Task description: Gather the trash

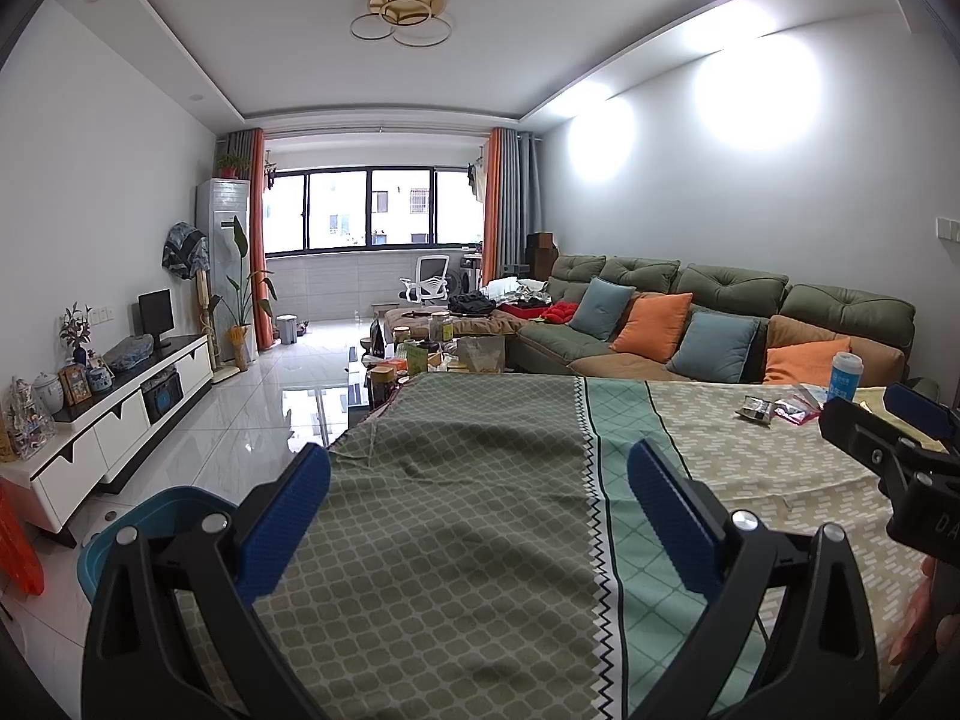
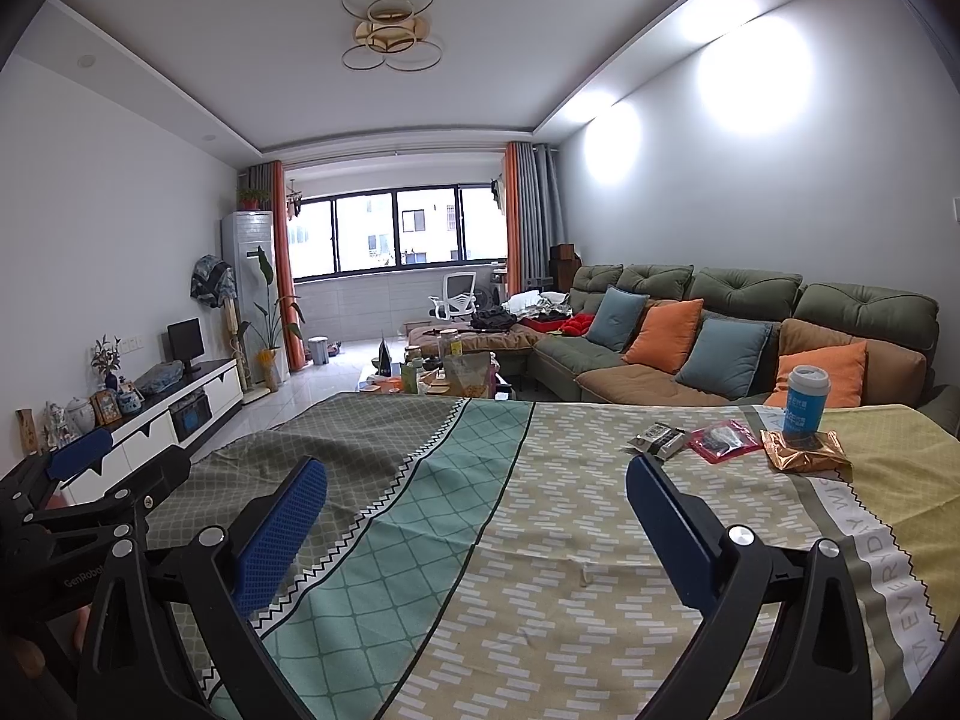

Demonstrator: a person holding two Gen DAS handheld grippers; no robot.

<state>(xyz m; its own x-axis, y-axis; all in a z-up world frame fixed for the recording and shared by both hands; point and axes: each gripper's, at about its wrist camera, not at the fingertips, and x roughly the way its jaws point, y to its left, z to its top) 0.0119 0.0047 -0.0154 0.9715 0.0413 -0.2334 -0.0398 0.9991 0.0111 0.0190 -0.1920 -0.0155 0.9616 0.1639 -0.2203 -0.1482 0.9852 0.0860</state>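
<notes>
Trash, 3 wrappers (image 2: 720, 439) beside a blue cup (image 2: 806, 401) on the counter (image 2: 540, 540), sits ahead of the right gripper (image 2: 477, 531), both grippers' fingers released and empty; approach low, pinching 1 wrapper's edge.

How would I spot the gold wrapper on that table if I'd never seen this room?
Find the table with the patterned cloth in front of the green sofa. At its far right, three wrappers lie in a row. The gold wrapper is the crinkled, shiny one farthest right, and the only one with a blue cup standing on it.
</notes>
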